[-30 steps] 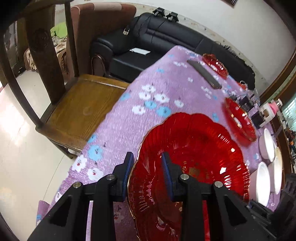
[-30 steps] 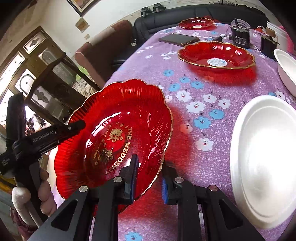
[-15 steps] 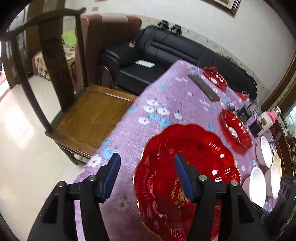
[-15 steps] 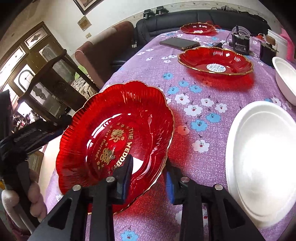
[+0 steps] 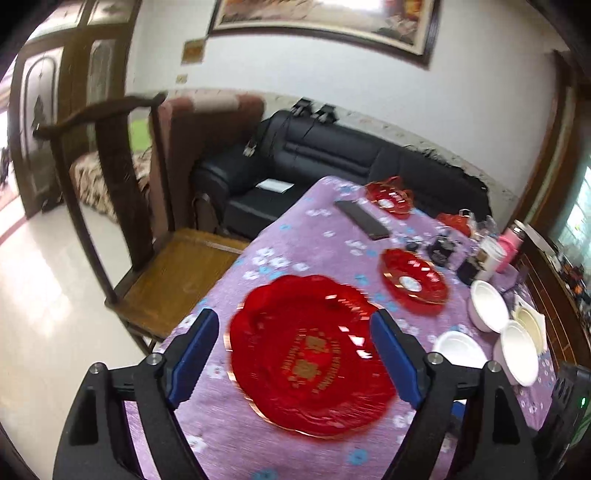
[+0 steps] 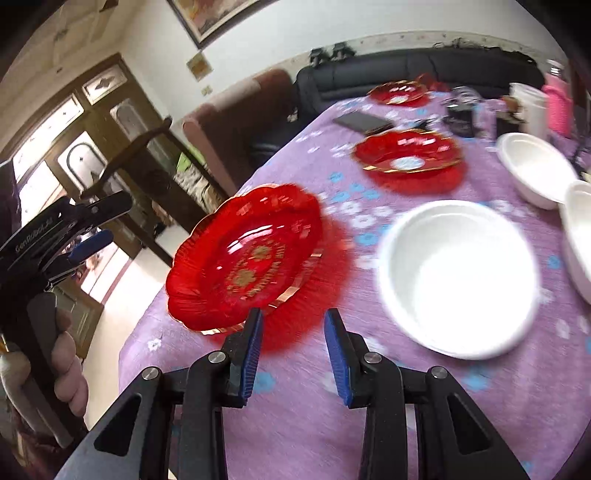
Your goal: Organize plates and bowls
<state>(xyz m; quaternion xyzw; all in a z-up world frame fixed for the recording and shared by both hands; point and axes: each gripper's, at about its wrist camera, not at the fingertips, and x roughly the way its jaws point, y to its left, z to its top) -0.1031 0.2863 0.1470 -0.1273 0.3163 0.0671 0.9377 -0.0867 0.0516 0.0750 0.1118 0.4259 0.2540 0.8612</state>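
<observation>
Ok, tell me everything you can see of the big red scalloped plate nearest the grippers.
The big red scalloped plate looks like translucent glossy plastic, with a ribbed, flower-shaped rim edged in gold and gold lettering and characters printed in its centre. It lies flat and upright on the purple floral tablecloth near the table's corner, beside the white round plate but apart from it. Nothing grips it: the left gripper and the right gripper are both opening, and neither's pads touch it. Motion blur hides finer detail.

White wall (image 5: 332,74), framed picture (image 5: 325,22), black sofa (image 5: 332,155), wooden chair (image 5: 177,273), glossy pale floor (image 5: 44,314).
</observation>
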